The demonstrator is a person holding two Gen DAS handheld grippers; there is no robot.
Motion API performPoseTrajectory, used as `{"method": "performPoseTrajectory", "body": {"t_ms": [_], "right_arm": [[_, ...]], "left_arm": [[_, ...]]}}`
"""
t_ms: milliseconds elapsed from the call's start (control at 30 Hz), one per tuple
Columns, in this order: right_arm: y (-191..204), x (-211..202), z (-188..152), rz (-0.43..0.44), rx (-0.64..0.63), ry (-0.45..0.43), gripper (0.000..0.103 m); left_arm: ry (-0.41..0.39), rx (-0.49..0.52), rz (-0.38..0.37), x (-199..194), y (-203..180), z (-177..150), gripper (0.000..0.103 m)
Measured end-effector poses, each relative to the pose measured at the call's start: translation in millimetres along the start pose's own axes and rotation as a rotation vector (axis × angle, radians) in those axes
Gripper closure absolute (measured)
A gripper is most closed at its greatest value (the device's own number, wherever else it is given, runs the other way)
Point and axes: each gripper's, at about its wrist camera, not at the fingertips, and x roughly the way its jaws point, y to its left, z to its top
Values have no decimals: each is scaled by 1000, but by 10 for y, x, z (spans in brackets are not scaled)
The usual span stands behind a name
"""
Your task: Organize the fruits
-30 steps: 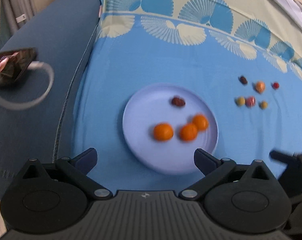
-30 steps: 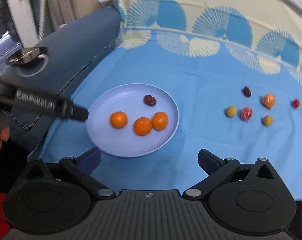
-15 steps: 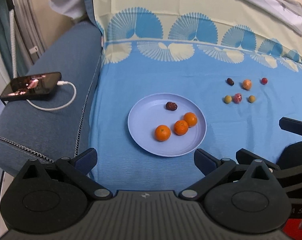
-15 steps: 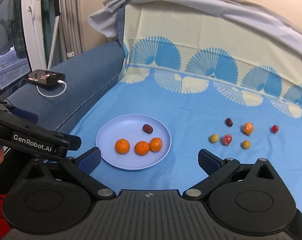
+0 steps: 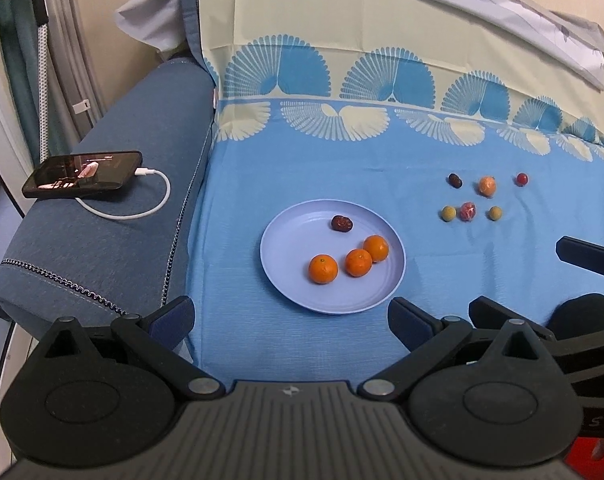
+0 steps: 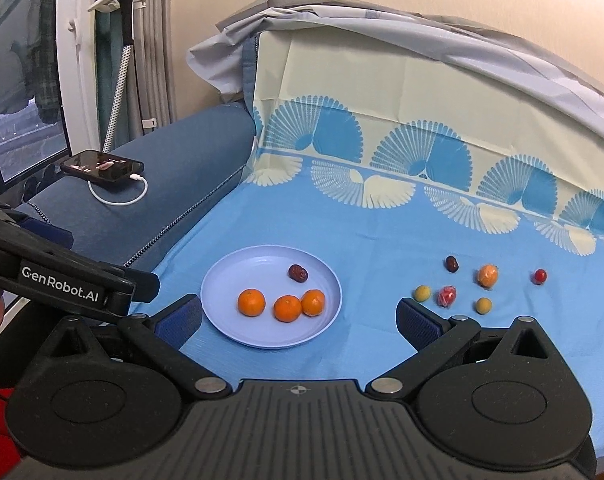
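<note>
A pale lilac plate (image 5: 286, 292) (image 6: 226, 332) lies on the blue cloth and holds three mandarins (image 5: 323, 269) (image 6: 251, 302) and a dark red date (image 5: 341, 223) (image 6: 298, 272). To its right, several small fruits sit on the cloth: a dark date (image 5: 455, 180) (image 6: 451, 264), a wrapped orange fruit (image 5: 487, 186) (image 6: 487, 275), a red cherry-like fruit (image 5: 522, 179) (image 6: 539, 276), two yellow-green ones (image 5: 448, 213) (image 6: 422, 293) and a red wrapped one (image 5: 468, 211) (image 6: 447, 296). My left gripper (image 5: 290, 316) and right gripper (image 6: 298, 318) both hover open and empty, near the plate's front edge.
A phone (image 5: 84, 174) (image 6: 102, 166) with a white charging cable lies on the blue sofa arm (image 5: 102, 240) at the left. The patterned cloth rises up the backrest behind. The other gripper shows at each view's edge (image 5: 586, 256) (image 6: 62, 280).
Both grippers have pulled back and risen from the plate, so the scene looks smaller and farther off. The fruits and plate have not moved.
</note>
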Motion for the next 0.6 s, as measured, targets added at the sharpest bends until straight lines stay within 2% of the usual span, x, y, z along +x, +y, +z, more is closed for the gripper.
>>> {"method": "performPoseTrajectory", "body": {"t_ms": [600], "right_arm": [[21,48,7,-11,5,24,1]], "left_arm": [[8,-9,-18,41,48,-15,0]]}}
